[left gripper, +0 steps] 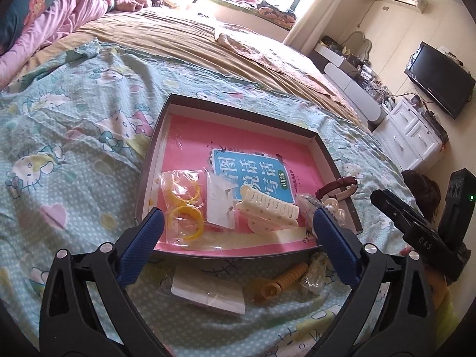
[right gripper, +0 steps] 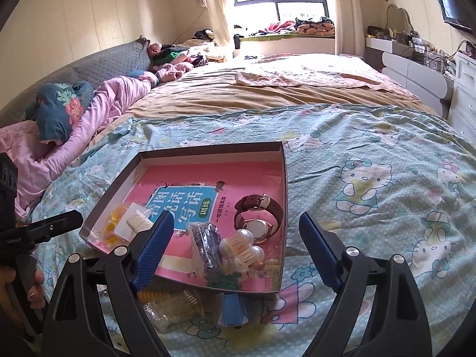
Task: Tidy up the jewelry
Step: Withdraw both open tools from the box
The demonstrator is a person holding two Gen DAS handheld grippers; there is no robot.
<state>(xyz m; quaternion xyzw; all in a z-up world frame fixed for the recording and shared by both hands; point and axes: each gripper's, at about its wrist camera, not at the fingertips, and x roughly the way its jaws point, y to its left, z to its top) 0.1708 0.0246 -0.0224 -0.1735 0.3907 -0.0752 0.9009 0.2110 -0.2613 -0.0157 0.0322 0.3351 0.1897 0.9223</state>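
Note:
A shallow dark box [left gripper: 238,107] lined with a pink book lies on the bed. In it are a bag of yellow rings [left gripper: 181,205], an earring card [left gripper: 221,205], a cream hair claw [left gripper: 267,211], a maroon-strapped watch [right gripper: 258,214], a pearl clip [right gripper: 241,247] and a dark bagged piece [right gripper: 208,244]. My left gripper [left gripper: 238,220] hovers open over the box's near edge, holding nothing. My right gripper [right gripper: 236,221] also stands open and empty above the box's near right corner. On the quilt in front of the box lie a carded packet [left gripper: 205,291], a yellow spiral hair tie [left gripper: 282,282] and a blue packet [right gripper: 233,306].
The cartoon-print quilt [right gripper: 372,178] spreads around the box, with a tan blanket [right gripper: 238,92] behind it. Pink bedding and pillows [right gripper: 89,113] pile up at the left. White drawers [left gripper: 410,136] and a television [left gripper: 440,80] stand beyond the bed's right edge.

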